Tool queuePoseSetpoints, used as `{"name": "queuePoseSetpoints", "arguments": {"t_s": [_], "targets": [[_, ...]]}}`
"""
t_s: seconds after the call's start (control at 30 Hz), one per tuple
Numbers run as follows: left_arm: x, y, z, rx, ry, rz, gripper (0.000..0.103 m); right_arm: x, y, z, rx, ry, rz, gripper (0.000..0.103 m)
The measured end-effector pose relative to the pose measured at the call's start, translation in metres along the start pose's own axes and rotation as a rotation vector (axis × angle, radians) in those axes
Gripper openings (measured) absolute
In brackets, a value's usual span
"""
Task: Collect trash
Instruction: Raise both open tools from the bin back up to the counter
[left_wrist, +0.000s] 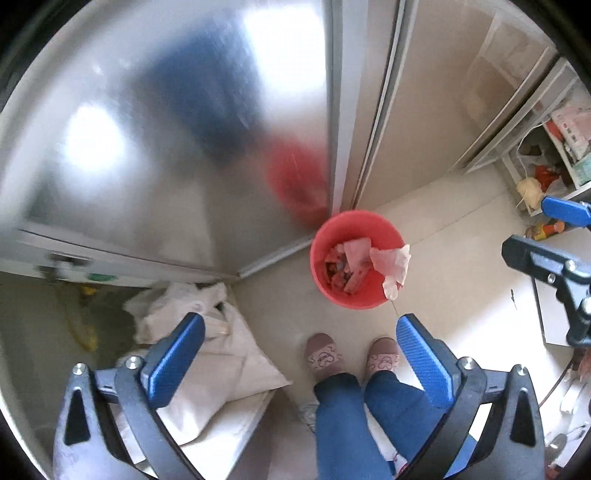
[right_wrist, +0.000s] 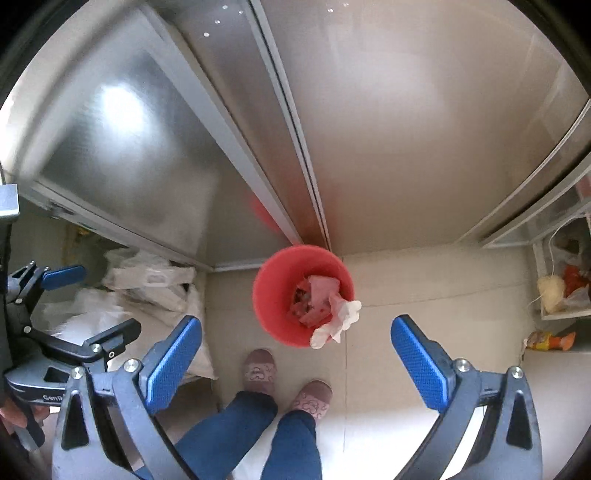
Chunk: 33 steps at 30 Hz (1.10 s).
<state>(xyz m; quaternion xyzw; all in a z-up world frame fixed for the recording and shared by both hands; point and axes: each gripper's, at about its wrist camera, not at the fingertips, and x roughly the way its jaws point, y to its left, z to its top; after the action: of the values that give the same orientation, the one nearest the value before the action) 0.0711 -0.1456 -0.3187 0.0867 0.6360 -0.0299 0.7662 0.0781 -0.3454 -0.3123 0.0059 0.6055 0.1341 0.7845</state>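
Below both grippers, the red bin (right_wrist: 284, 295) is standing on the floor, a tissue (right_wrist: 338, 321) draping over its rim on the person's side. Left gripper (left_wrist: 301, 354) and right gripper (right_wrist: 295, 354) are hanging spread wide, grasping nothing; the right is pointing nearer the tissue.

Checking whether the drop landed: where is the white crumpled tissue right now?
In both wrist views the tissue hangs over the near rim of the red bin, half outside it, on the floor by the metal sliding doors, ahead of the person's slippers.
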Motion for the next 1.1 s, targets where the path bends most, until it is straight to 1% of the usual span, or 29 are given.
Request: {"name": "queuePoseSetpoints", "arguments": {"t_s": [0.13,0.27,0.37,0.47,0.53,0.6,0.67,0.87,0.93,1.1], "targets": [[-0.061,0.014,0.003,-0.011,-0.048,0.011,0.103,-0.054,0.025,0.009,-0.037,-0.047,0.01,0.102],[-0.113,0.029,0.009,-0.042,-0.076,0.047,0.103,-0.112,0.053,0.023,-0.096,-0.125,0.025,0.102],[-0.148,0.043,0.013,-0.096,-0.106,0.062,0.103,-0.142,0.064,0.032,-0.107,-0.171,0.047,0.102],[-0.181,0.054,0.013,-0.151,-0.149,0.057,0.103,-0.17,0.072,0.044,-0.086,-0.214,0.075,0.102],[-0.203,0.064,0.011,-0.183,-0.185,0.052,0.103,-0.183,0.077,0.052,-0.088,-0.224,0.093,0.102],[-0.218,0.073,0.01,-0.211,-0.202,0.063,0.103,-0.191,0.087,0.059,-0.104,-0.231,0.121,0.102],[-0.231,0.083,0.008,-0.239,-0.217,0.075,0.103,-0.198,0.099,0.066,-0.147,-0.236,0.142,0.102],[-0.252,0.116,0.008,-0.322,-0.244,0.099,0.103,-0.209,0.138,0.084,-0.28,-0.251,0.156,0.102],[-0.261,0.133,0.01,-0.35,-0.258,0.104,0.103,-0.21,0.15,0.096,-0.308,-0.246,0.165,0.102],[-0.269,0.174,0.026,-0.412,-0.293,0.117,0.103,-0.2,0.175,0.135,-0.371,-0.236,0.176,0.102]]}}
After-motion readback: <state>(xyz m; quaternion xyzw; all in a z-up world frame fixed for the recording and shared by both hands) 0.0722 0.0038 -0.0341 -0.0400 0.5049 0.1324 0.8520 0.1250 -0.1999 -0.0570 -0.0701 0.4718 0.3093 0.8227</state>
